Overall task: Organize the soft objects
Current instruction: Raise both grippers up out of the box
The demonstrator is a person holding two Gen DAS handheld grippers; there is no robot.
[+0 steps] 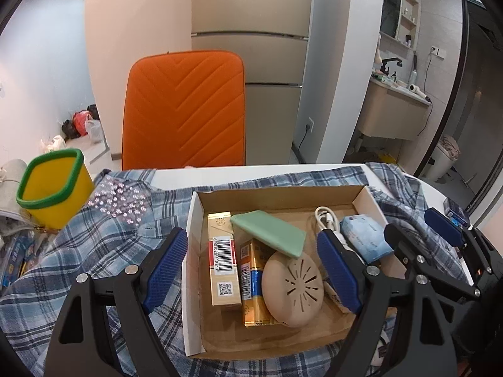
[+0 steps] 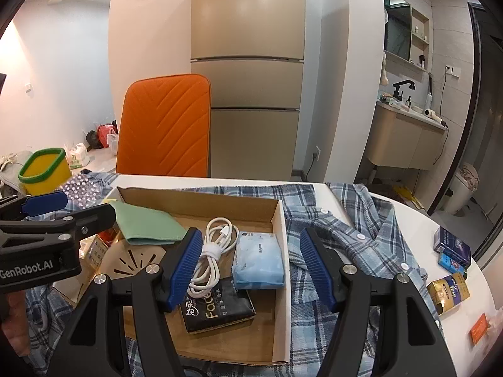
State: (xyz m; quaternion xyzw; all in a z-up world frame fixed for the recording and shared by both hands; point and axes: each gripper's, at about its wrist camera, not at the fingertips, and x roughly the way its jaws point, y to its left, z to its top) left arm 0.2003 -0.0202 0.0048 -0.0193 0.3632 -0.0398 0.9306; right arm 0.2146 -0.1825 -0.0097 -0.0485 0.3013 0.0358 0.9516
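A shallow cardboard box (image 1: 193, 251) (image 2: 279, 251) rests on a blue plaid shirt (image 1: 103, 245) (image 2: 361, 229) spread over a white table. Inside lie a green pouch (image 1: 270, 231) (image 2: 147, 224), a pale blue tissue pack (image 1: 366, 237) (image 2: 257, 260), a black tissue pack (image 2: 220, 309), a coiled white cable (image 2: 213, 251), a beige round disc (image 1: 294, 289) and two cigarette packs (image 1: 223, 257). My left gripper (image 1: 251, 267) (image 2: 59, 212) hangs open above the packs and disc. My right gripper (image 2: 251, 267) (image 1: 421, 235) is open, straddling the blue pack and the box's right wall without pressing on either.
A yellow bin with a green rim (image 1: 52, 185) (image 2: 44, 169) stands at the left. An orange chair (image 1: 185, 110) is behind the table. Several small packs (image 2: 449, 267) lie at the table's right edge. Clutter sits at the far left (image 1: 12, 245).
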